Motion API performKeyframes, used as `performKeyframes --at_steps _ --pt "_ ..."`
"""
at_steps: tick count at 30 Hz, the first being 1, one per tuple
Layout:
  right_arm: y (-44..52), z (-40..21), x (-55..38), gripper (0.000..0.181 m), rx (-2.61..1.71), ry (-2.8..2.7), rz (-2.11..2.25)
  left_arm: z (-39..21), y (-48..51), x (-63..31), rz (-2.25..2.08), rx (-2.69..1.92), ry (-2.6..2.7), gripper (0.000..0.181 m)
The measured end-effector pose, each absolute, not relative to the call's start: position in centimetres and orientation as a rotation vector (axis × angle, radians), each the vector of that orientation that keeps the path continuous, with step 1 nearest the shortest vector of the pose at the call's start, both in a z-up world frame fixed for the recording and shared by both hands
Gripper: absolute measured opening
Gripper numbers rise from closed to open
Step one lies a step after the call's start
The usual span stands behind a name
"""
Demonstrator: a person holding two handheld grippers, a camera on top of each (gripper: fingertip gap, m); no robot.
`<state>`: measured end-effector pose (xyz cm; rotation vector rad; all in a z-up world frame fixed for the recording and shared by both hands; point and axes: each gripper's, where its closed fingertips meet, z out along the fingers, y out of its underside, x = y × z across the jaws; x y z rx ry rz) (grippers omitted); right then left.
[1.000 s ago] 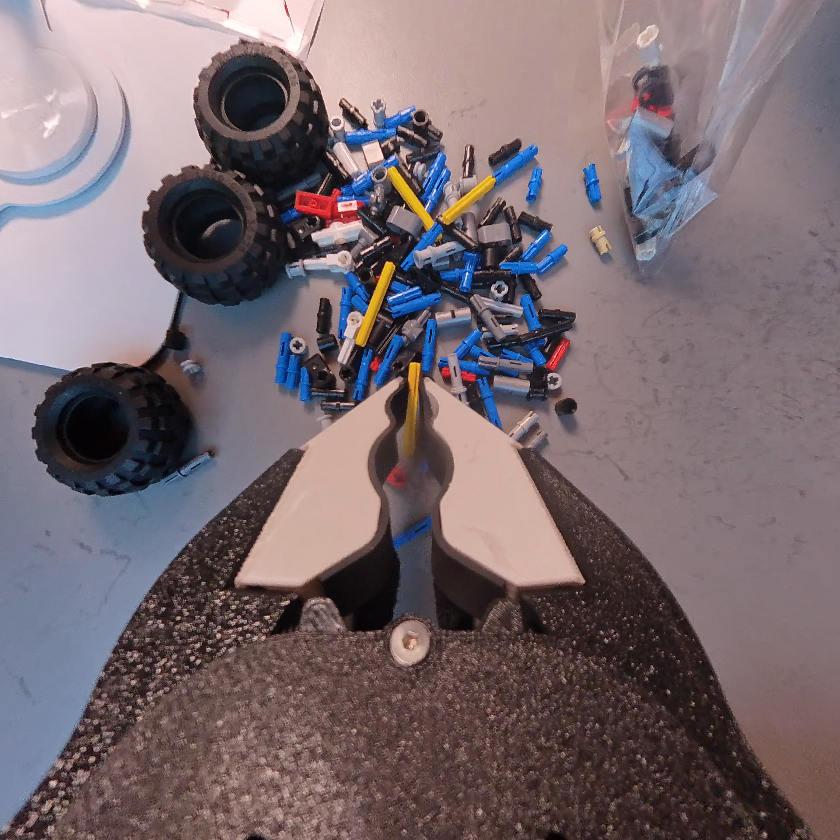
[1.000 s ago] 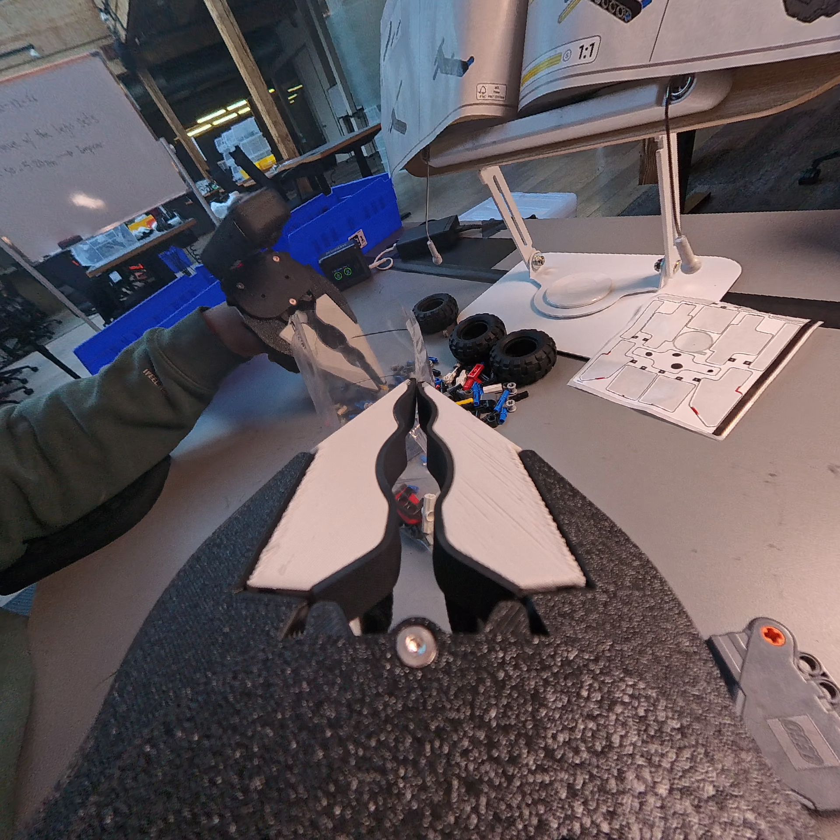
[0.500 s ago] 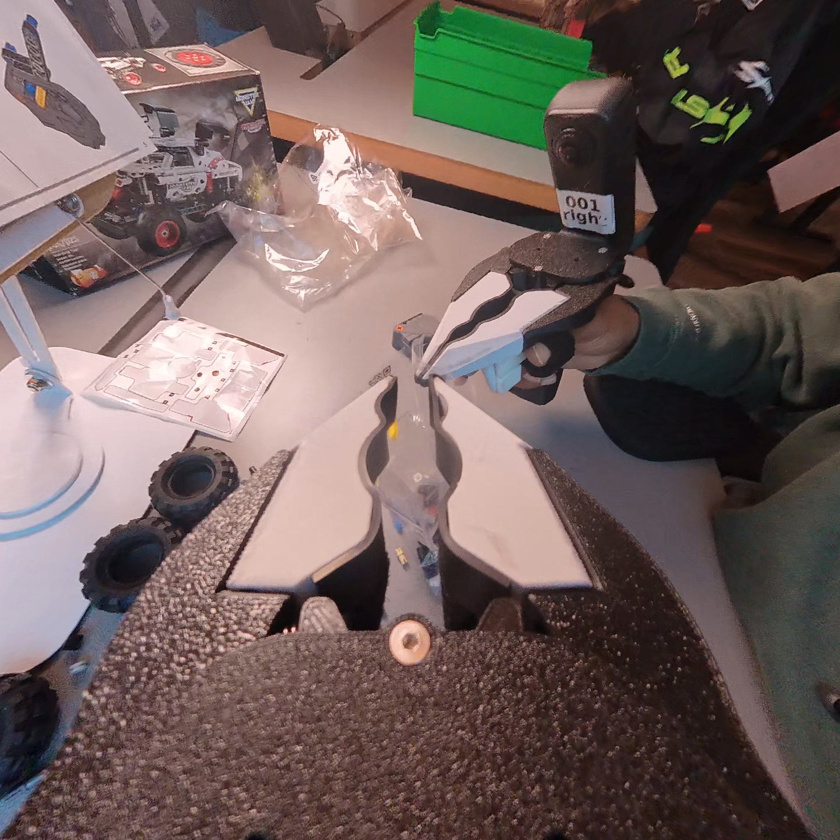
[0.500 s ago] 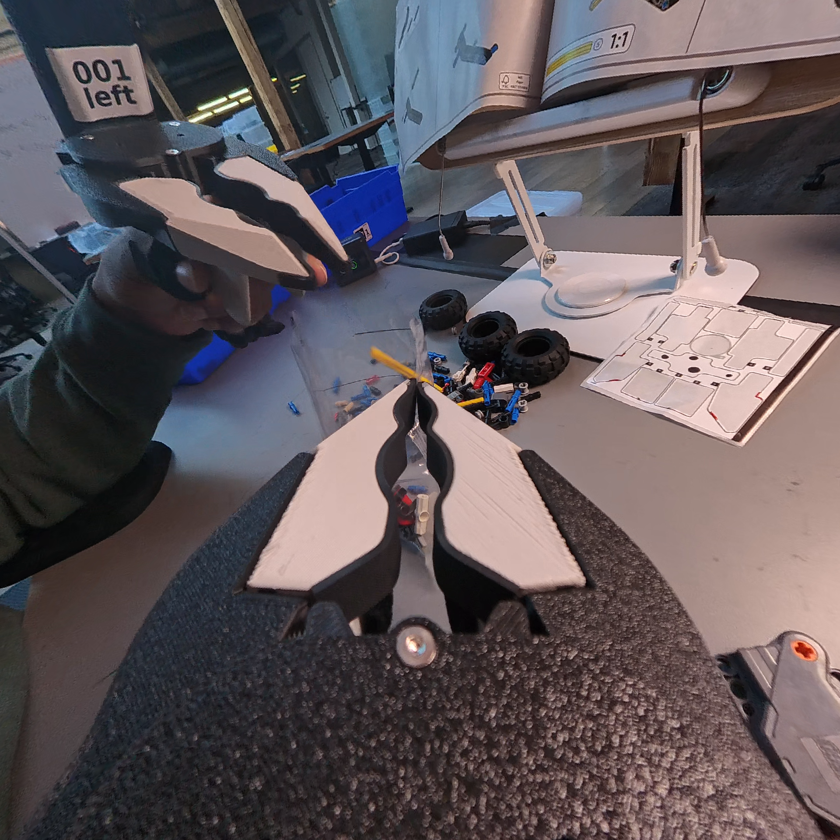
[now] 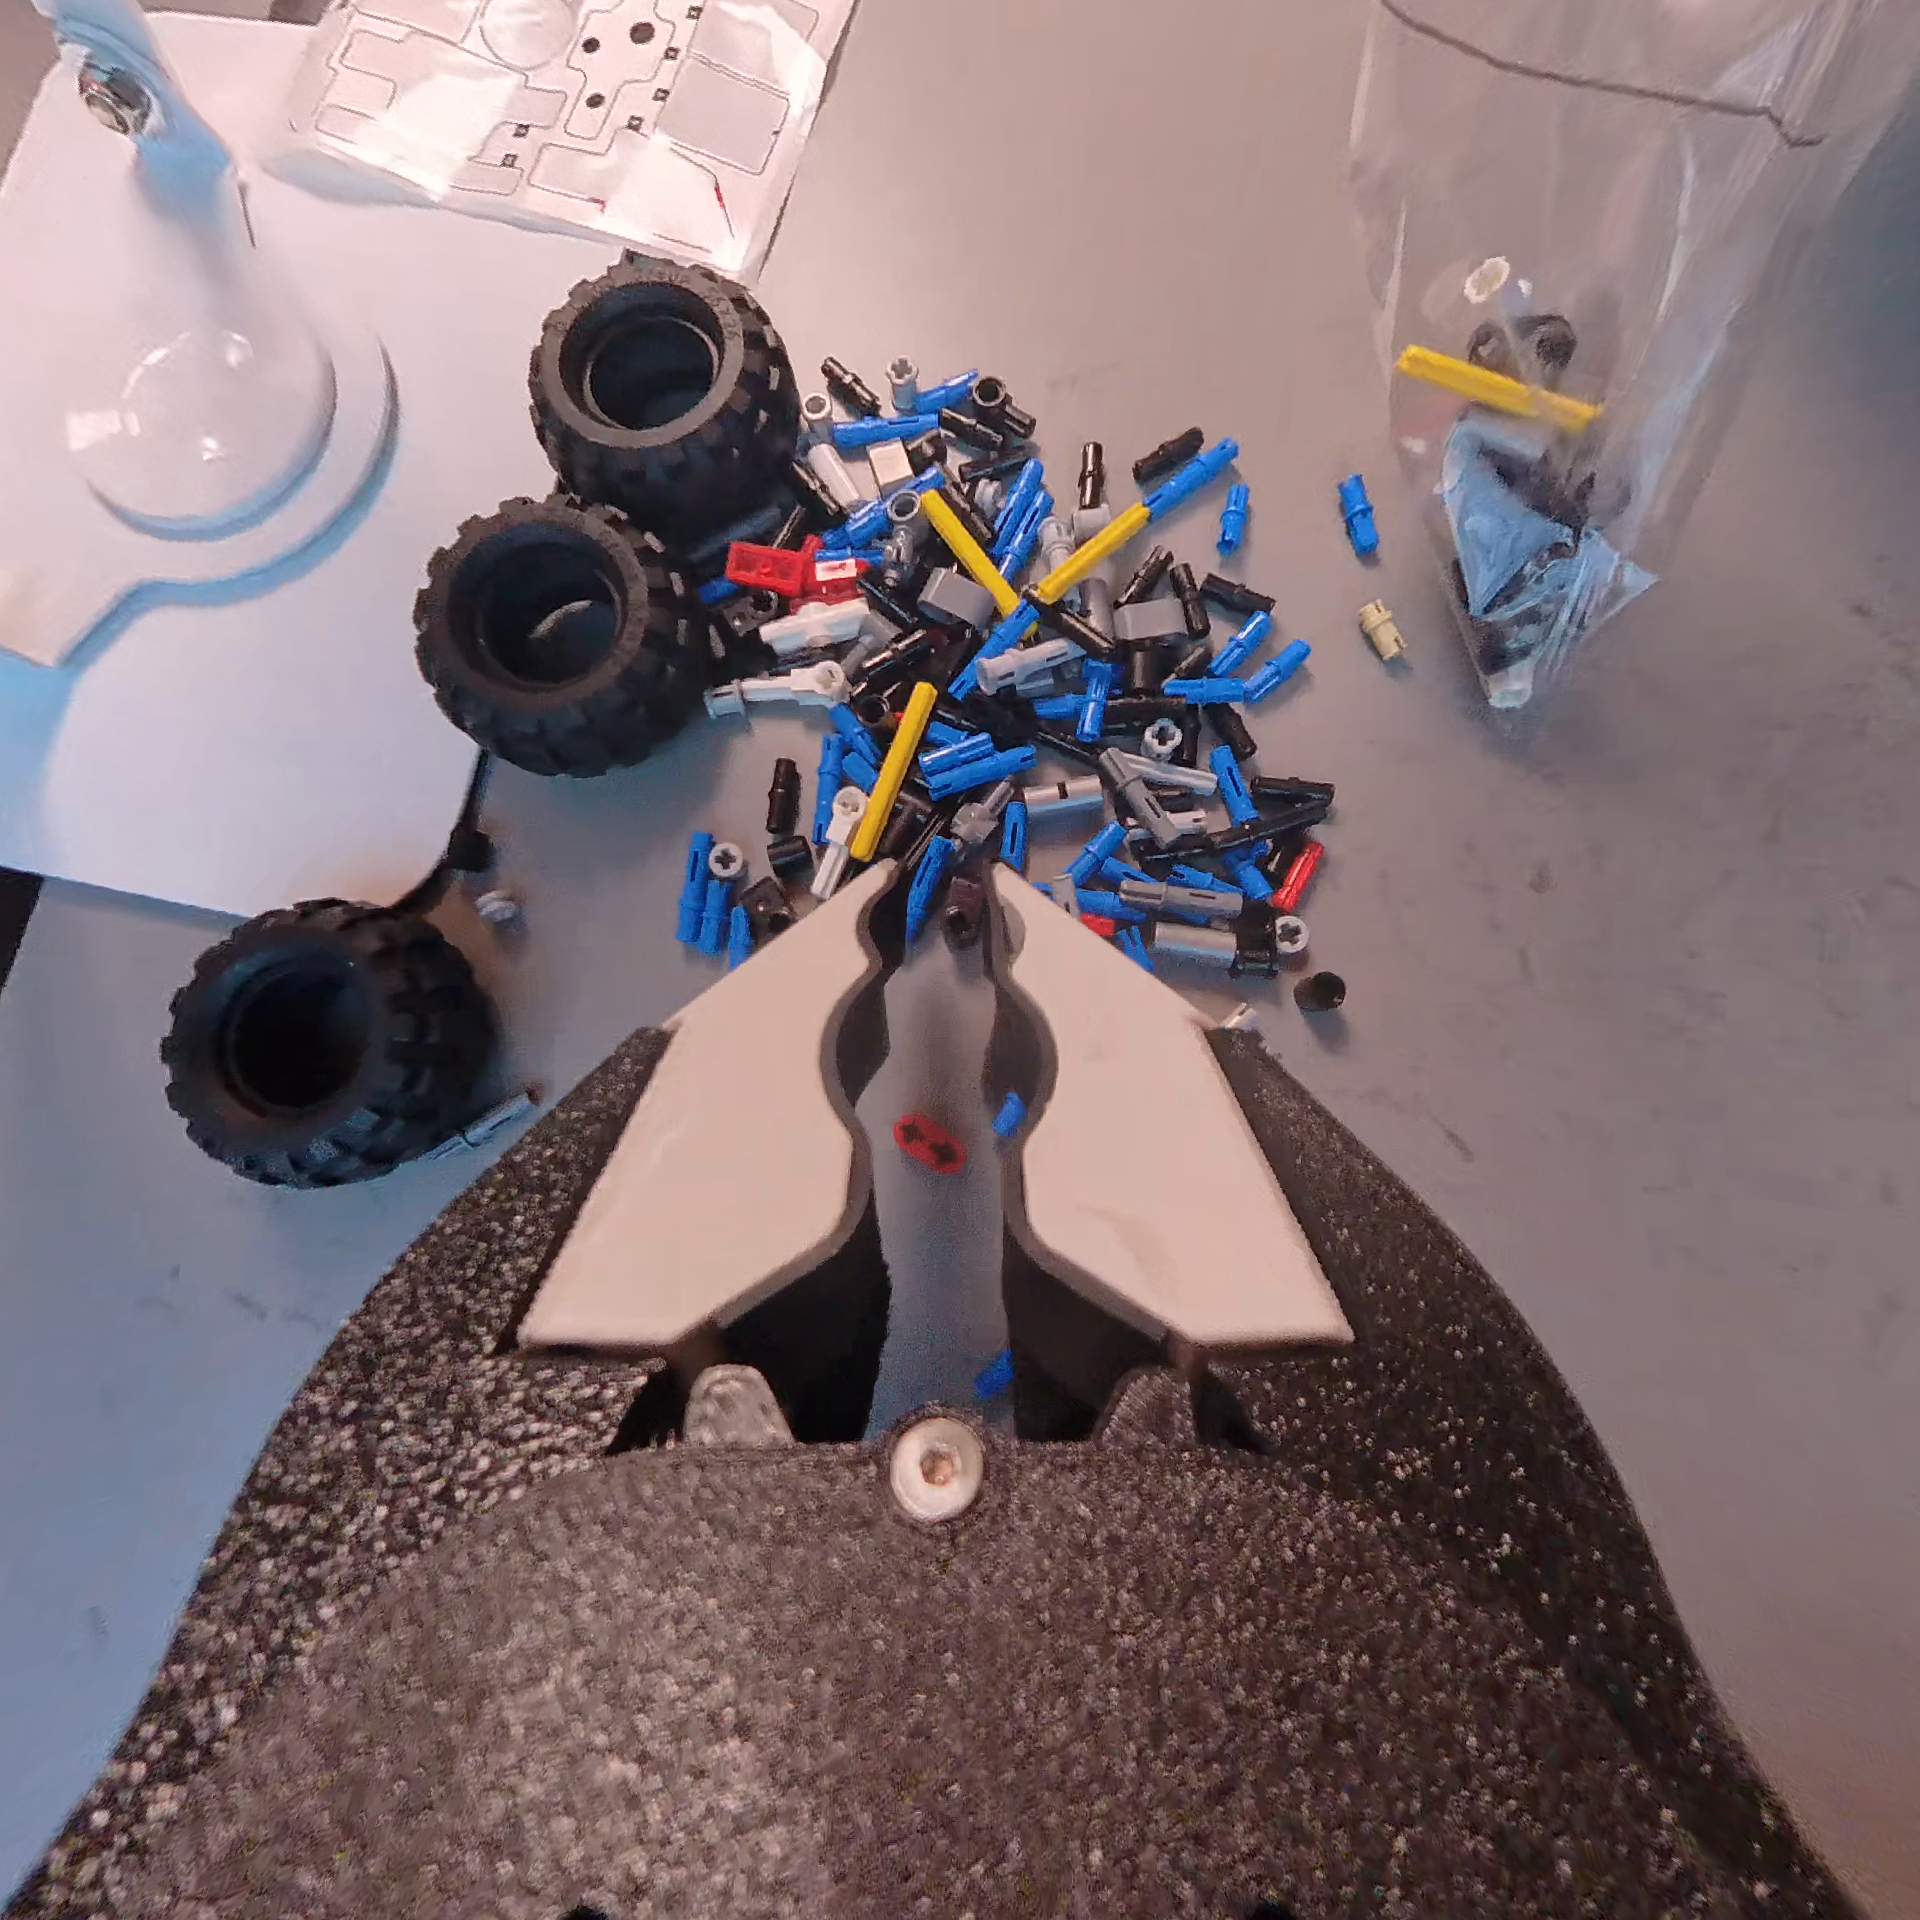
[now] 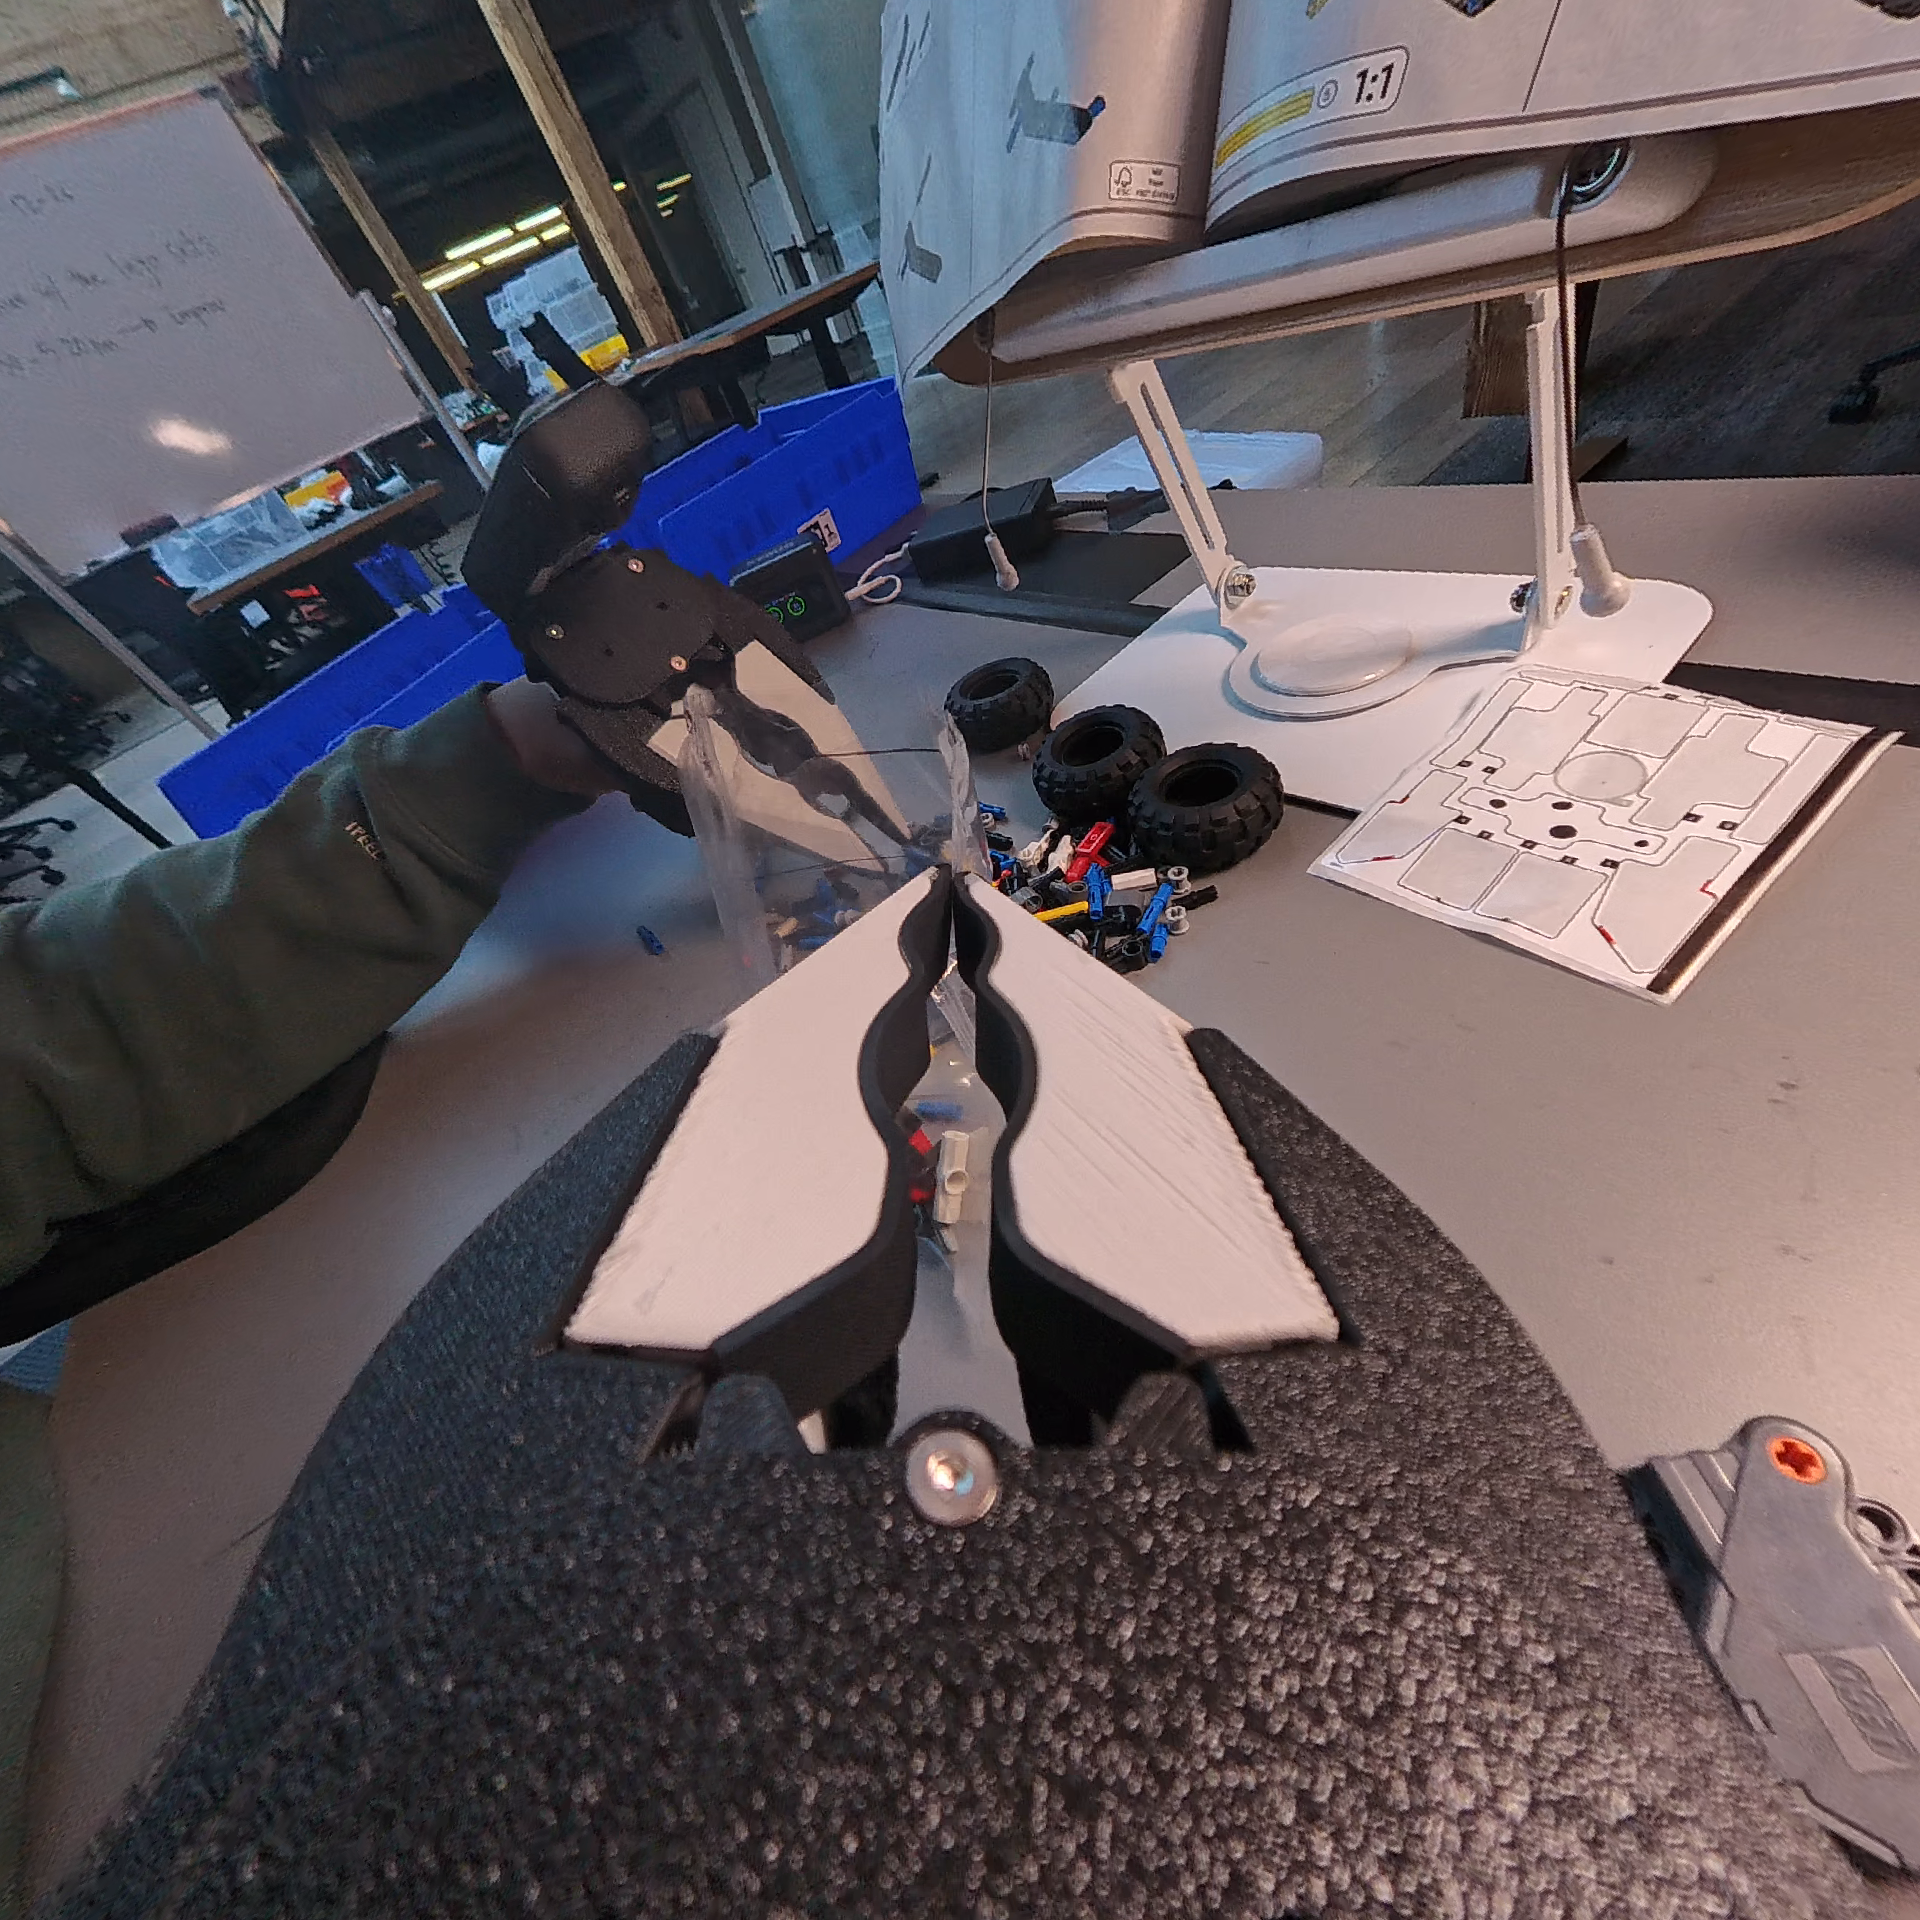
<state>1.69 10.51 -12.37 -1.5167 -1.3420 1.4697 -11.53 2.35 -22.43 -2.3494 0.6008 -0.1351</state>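
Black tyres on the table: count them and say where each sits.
3. One and another border the loose parts pile; a third lies apart, nearer the camera. More may be hidden.

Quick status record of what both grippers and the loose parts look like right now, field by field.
left gripper: open, empty, tips over the near edge of the parts pile
right gripper: shut on the clear bag
clear bag: held up beside the pile, a yellow rod and some small parts inside
parts pile: blue, black, grey, red and yellow pieces loose on the grey table
tires: three black ones left of the pile, two touching it
sticker sheet: flat on the table, by the white stand base
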Motion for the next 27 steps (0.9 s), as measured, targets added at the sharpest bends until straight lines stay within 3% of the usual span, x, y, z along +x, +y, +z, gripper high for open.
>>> performKeyframes --at_steps 7,27 --pt "10.5 -12.5 1.7 0.0 -1.521 -1.343 1.476 -23.2 2.4 -11.4 -0.132 -2.392 0.636 0.006" --pt "10.4 -12.6 1.7 0.0 -1.525 -1.353 1.485 -23.7 0.5 -11.2 -0.185 -2.447 0.717 0.009"
